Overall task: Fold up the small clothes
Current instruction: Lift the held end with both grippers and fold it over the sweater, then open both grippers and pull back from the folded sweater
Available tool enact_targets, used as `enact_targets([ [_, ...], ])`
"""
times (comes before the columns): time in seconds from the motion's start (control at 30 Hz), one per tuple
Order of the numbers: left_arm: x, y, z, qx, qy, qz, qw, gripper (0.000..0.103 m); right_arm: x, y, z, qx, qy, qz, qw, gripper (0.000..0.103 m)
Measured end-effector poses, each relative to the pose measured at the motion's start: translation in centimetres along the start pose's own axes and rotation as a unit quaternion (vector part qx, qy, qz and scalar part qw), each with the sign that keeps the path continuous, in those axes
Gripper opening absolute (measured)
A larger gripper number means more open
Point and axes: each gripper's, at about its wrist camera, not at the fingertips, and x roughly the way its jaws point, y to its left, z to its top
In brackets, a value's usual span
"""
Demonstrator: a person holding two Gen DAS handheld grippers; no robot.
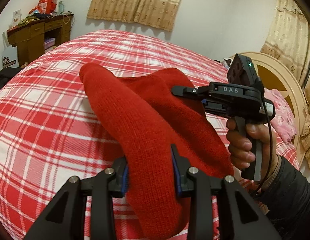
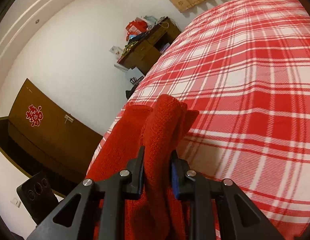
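Note:
A red knitted garment [image 1: 139,120] hangs in the air above the red and white checked bed [image 1: 45,104]. My left gripper [image 1: 151,154] is shut on a thick fold of it near the bottom of the left wrist view. My right gripper [image 1: 174,90], held in a bare hand, grips the garment's far right part. In the right wrist view the right gripper [image 2: 157,154] is shut on a bunched fold of the red garment [image 2: 160,124], which drapes down over the bed's edge [image 2: 244,80].
A brown wooden desk [image 1: 37,34] with boxes and clutter stands beyond the bed's far left corner. A cream headboard [image 1: 274,76] and pink pillow [image 1: 282,118] lie at the right. Beige curtains [image 1: 139,2] hang behind. A brown door [image 2: 47,124] shows in the right wrist view.

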Motion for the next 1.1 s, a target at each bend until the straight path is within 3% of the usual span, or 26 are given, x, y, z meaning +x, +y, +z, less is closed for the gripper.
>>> enact_targets([
  [0.3, 1.0, 2.4, -1.3, -0.02, 0.015, 0.01, 0.9996, 0.037, 2.1, -0.3, -0.2, 0.006, 0.016, -0.007, 1.0, 0.022],
  [0.43, 1.5, 3.9, -2.6, -0.04, 0.035, 0.007, 0.9986, 0.047, 2.2, -1.6, -0.4, 0.022, 0.018, -0.019, 0.999, 0.022],
  [0.5, 1.1, 4.4, -3.3, -0.045, 0.03, 0.013, 0.9984, 0.056, 2.2, -2.5, -0.5, 0.032, 0.019, -0.026, 0.999, 0.022],
  [0.6, -0.2, 4.5, -3.6, -0.046, 0.019, 0.021, 0.9986, 0.057, 1.8, -3.1, -0.9, 0.033, 0.012, -0.045, 0.998, 0.023],
  [0.7, -1.9, 4.7, -3.3, -0.054, -0.015, 0.027, 0.998, 0.055, -0.2, -2.7, -1.3, 0.031, -0.018, -0.057, 0.998, 0.023],
  [0.77, -2.5, 4.8, -2.8, -0.057, -0.039, 0.033, 0.997, 0.061, -1.9, -1.2, -1.5, 0.017, -0.044, -0.052, 0.998, 0.023],
  [0.83, -2.1, 5.0, -2.5, -0.056, -0.048, 0.052, 0.996, 0.069, -2.8, 1.6, -2.1, -0.021, -0.049, -0.028, 0.998, 0.029],
  [0.9, -1.2, 5.6, -2.5, -0.059, -0.04, 0.067, 0.9952, 0.069, -2.6, 3.8, -3.1, -0.051, -0.037, -0.011, 0.998, 0.046],
  [0.93, -0.7, 6.0, -2.6, -0.066, -0.035, 0.076, 0.9943, 0.07, -2.1, 4.9, -3.9, -0.067, -0.022, 0.002, 0.998, 0.05],
  [1.03, 0.2, 6.8, -3.2, -0.075, -0.026, 0.088, 0.9929, 0.078, -0.5, 5.8, -5.8, -0.085, 0.018, 0.006, 0.996, 0.051],
  [1.1, 0.6, 6.8, -3.6, -0.072, -0.019, 0.095, 0.9927, 0.083, 0.6, 4.9, -6.5, -0.082, 0.033, -0.025, 0.996, 0.051],
])
